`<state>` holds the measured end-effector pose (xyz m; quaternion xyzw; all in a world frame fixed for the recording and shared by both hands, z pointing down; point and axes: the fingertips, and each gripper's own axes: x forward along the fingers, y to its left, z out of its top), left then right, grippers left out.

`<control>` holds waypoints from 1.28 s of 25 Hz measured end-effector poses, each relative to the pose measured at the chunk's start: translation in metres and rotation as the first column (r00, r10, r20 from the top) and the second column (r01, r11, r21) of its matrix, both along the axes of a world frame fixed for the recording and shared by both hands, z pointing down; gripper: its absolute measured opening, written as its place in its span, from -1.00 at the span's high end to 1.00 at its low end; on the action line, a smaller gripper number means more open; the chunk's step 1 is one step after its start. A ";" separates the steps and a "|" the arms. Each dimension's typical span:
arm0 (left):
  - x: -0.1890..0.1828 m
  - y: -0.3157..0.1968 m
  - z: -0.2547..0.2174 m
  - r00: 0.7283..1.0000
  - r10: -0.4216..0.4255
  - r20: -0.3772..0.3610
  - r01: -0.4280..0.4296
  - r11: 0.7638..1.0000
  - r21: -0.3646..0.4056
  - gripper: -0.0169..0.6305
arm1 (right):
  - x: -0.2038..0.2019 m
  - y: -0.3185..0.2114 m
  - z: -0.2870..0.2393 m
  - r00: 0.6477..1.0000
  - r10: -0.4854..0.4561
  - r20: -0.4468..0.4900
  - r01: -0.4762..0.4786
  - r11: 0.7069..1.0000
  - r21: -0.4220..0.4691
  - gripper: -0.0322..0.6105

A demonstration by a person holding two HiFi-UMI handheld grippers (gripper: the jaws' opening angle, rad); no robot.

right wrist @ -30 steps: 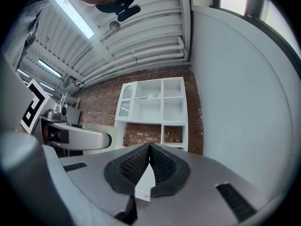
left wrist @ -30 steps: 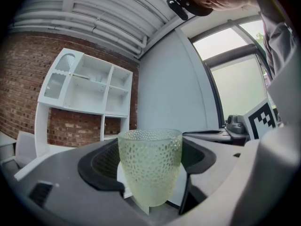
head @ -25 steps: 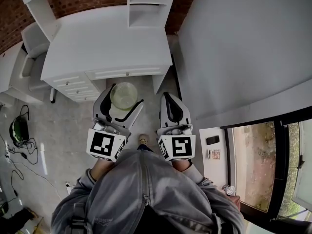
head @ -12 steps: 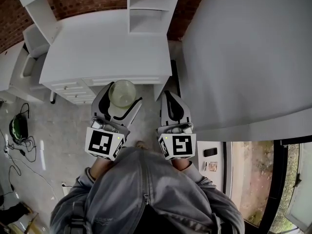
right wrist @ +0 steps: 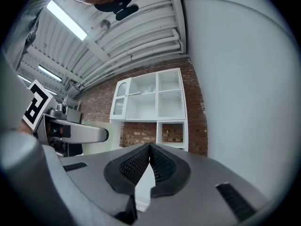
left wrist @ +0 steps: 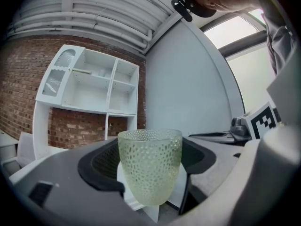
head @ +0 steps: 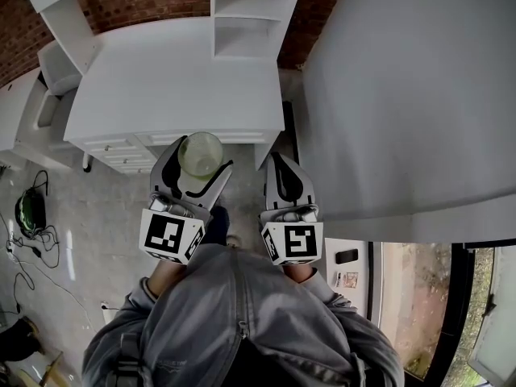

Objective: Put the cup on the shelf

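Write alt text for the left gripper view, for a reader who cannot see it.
A pale green dimpled cup stands upright, gripped between two dark-padded fingers in the foreground. Behind it, a white shelf unit with open compartments stands against a brick wall.

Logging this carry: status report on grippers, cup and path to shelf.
Left gripper shut on upright pale-green dimpled cup. Right gripper shut, empty. White shelf unit ahead; nothing seen blocking.

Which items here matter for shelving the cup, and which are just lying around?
Job: cup, gripped in left claw; white shelf.
Lying about: desk, phone, floor cables; right claw, shut and empty.
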<state>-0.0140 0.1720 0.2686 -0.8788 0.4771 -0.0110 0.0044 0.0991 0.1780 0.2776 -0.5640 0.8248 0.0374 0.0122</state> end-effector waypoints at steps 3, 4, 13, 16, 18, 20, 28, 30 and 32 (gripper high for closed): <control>-0.005 -0.009 0.000 1.000 -0.005 -0.002 0.005 1.000 0.000 -0.22 | 0.000 -0.007 0.001 1.000 0.007 -0.002 -0.007 1.000 -0.003 0.82; -0.005 -0.012 0.001 1.000 -0.005 -0.003 0.005 1.000 0.000 -0.22 | 0.000 -0.009 0.002 1.000 0.009 -0.004 -0.009 1.000 -0.005 0.82; -0.011 -0.051 0.010 1.000 0.003 -0.009 -0.003 1.000 0.000 -0.22 | -0.008 -0.048 0.002 1.000 0.016 -0.021 -0.015 1.000 0.013 0.82; -0.014 -0.072 0.015 1.000 0.006 -0.006 -0.006 1.000 -0.003 -0.22 | -0.010 -0.068 0.007 1.000 0.020 -0.024 -0.020 1.000 0.007 0.82; -0.015 -0.088 0.018 1.000 0.007 -0.008 -0.007 1.000 -0.010 -0.22 | -0.012 -0.082 0.012 0.999 0.017 -0.027 -0.017 1.000 -0.007 0.82; -0.016 -0.104 0.018 1.000 0.009 -0.001 -0.009 1.000 -0.011 -0.22 | -0.014 -0.098 0.014 1.000 0.015 -0.026 -0.016 1.000 -0.015 0.82; -0.020 -0.167 0.023 0.999 0.053 0.006 -0.053 0.998 -0.018 -0.22 | -0.027 -0.166 0.020 1.000 0.022 -0.020 -0.022 0.999 -0.031 0.82; -0.021 -0.185 0.024 0.998 0.058 0.004 -0.058 0.998 -0.023 -0.22 | -0.029 -0.183 0.019 0.999 0.024 -0.022 -0.024 0.999 -0.030 0.82; -0.022 -0.202 0.025 0.998 0.067 0.005 -0.067 0.997 -0.028 -0.22 | -0.029 -0.199 0.018 0.999 0.030 -0.024 -0.031 0.999 -0.031 0.82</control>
